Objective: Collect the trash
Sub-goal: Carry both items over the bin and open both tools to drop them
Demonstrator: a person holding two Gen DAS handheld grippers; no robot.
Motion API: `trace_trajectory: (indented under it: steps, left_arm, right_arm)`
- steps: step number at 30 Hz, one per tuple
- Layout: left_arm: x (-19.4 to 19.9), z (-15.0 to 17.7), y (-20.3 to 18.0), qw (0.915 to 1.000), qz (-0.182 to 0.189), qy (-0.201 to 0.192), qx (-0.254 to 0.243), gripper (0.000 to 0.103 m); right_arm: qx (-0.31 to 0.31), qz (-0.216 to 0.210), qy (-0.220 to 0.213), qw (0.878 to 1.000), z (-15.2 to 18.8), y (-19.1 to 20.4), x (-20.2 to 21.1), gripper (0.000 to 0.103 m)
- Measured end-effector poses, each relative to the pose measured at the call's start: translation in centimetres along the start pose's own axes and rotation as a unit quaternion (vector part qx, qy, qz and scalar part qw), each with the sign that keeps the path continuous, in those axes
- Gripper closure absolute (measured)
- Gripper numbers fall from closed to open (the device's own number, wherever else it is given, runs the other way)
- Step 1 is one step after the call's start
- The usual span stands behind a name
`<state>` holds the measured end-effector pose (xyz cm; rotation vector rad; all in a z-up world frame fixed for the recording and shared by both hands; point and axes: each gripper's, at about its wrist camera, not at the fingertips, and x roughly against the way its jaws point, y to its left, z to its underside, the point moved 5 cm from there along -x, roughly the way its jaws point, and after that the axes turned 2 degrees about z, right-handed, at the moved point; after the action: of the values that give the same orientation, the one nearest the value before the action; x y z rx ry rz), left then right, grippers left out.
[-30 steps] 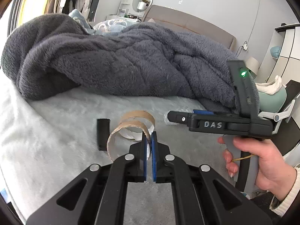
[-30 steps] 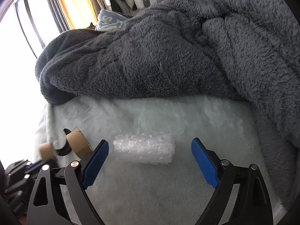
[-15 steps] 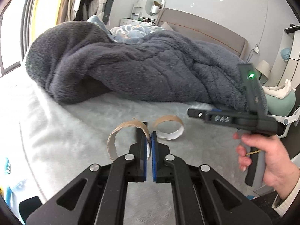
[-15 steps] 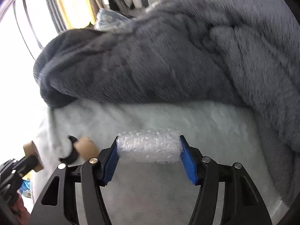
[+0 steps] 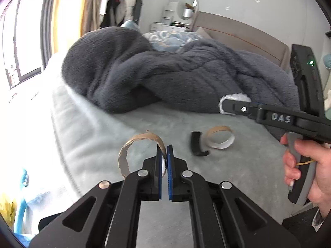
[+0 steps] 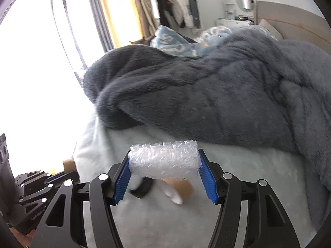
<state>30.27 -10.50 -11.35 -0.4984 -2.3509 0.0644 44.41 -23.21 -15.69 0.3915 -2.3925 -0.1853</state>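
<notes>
we are working over a bed (image 5: 238, 175) covered in a pale fluffy sheet, with a dark grey blanket (image 5: 165, 76) heaped across its far part.

our left tool (image 5: 164, 155) has its blue pads pressed narrow on the wall of a torn cardboard ring (image 5: 134, 144), which stands upright in the grip, clear above the sheet. in the right wrist view the left tool (image 6: 37, 192) shows only as a black body at the lower left edge.

our right tool (image 6: 164, 161) is clamped on a roll of bubble wrap (image 6: 164, 159); the roll lies crosswise between the blue pads, one end against each pad, and hangs above the sheet. from the left wrist view the same right tool (image 5: 238, 108) reaches in from the right, held by a hand (image 5: 308, 165), with the bubble wrap (image 5: 235, 98) showing white at its tip in front of the blanket.

still lying on the sheet are a second cardboard ring (image 5: 220, 137) and a small black curved piece (image 5: 196, 146), just beside each other; whether they touch we cannot tell. in the right wrist view they sit blurred beneath the held roll, the second cardboard ring (image 6: 180, 188) to the right of the black curved piece (image 6: 143, 188).

behind the bed we see a light blue patterned quilt (image 6: 178, 43), clothes on a rack (image 6: 173, 6) and a bright window (image 6: 37, 62).
</notes>
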Motion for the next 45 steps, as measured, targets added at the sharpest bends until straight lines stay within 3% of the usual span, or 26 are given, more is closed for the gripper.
trace_trajectory:
  steps: [13, 19, 26, 39, 45]
  left_arm:
    - [3.0, 3.1, 7.0, 0.9961, -0.068, 0.014, 0.053, 0.098]
    - [5.4, 5.7, 10.3, 0.9896, -0.128, 0.018, 0.063, 0.098]
    - [7.1, 8.8, 13.0, 0.9809, -0.173, 0.041, 0.078, 0.098]
    - [6.8, 13.6, 16.0, 0.9734, -0.176, 0.097, 0.110, 0.099]
    - [6.2, 17.4, 18.2, 0.9620, -0.177, 0.157, 0.136, 0.100]
  right_arm:
    - [0.070, -0.079, 0.018, 0.994, 1.2, 9.5, -0.5, 0.041]
    - [0.113, -0.116, 0.028, 0.986, 2.8, 13.4, -0.3, 0.041]
    - [0.117, -0.147, 0.033, 0.982, 2.8, 15.9, 0.7, 0.041]
    - [0.105, -0.178, 0.052, 0.977, 2.5, 18.5, 0.8, 0.041]
    - [0.092, -0.202, 0.081, 0.972, 3.4, 20.3, -0.4, 0.041]
